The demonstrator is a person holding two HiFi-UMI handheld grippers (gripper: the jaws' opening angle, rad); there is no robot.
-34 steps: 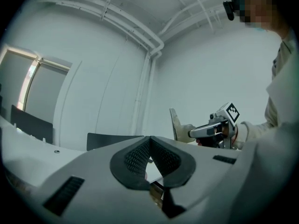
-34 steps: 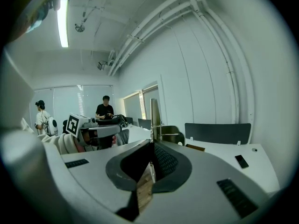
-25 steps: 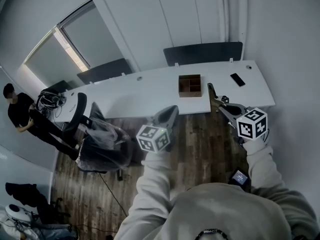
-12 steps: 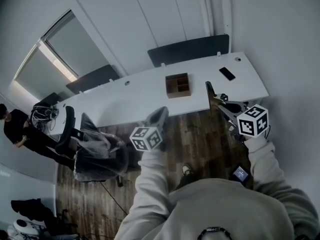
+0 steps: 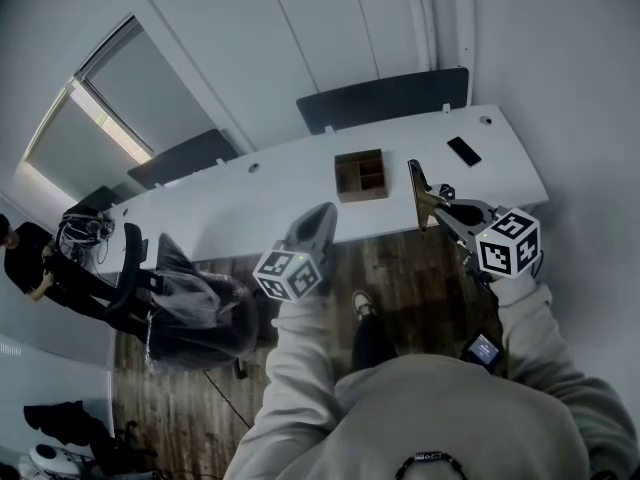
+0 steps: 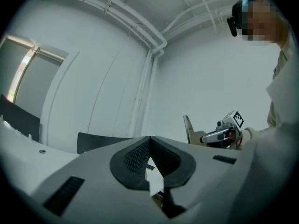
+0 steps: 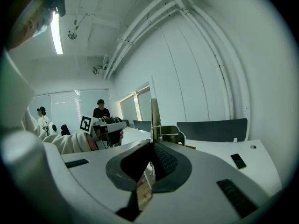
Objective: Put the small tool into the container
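Head view: white table [image 5: 280, 193] runs across the upper middle of the frame, with wood floor [image 5: 400, 268] below it. The container [image 5: 360, 175], a brown open box with compartments, sits on the table at upper centre. A dark phone [image 5: 463, 151] lies flat to its right, well apart. Two dark panels [image 5: 382, 98] stand along the table's far edge. An office chair under clear plastic [image 5: 195, 303] is at lower left.

Right gripper [image 5: 440, 211], right of centre: jaws closed on the small tool [image 5: 414, 180]. The tool stands upright from the jaw tips as a thin tan blade with a metal spring part at its base. In the frame it overlaps the table's near edge, just right of the container and not touching it. The right gripper view confirms this: the pads of the gripper [image 7: 152, 143] meet, the tool [image 7: 154, 115] rises straight up out of them, and the phone [image 7: 238, 161] shows at lower right.

Left gripper [image 5: 325, 211], centre of the frame, below the container and over the table's near edge: jaws together, nothing in them. In the left gripper view the gripper's pads [image 6: 150, 139] meet at the tip and hold nothing. The tool [image 6: 188, 129] is visible at right, in the other gripper.
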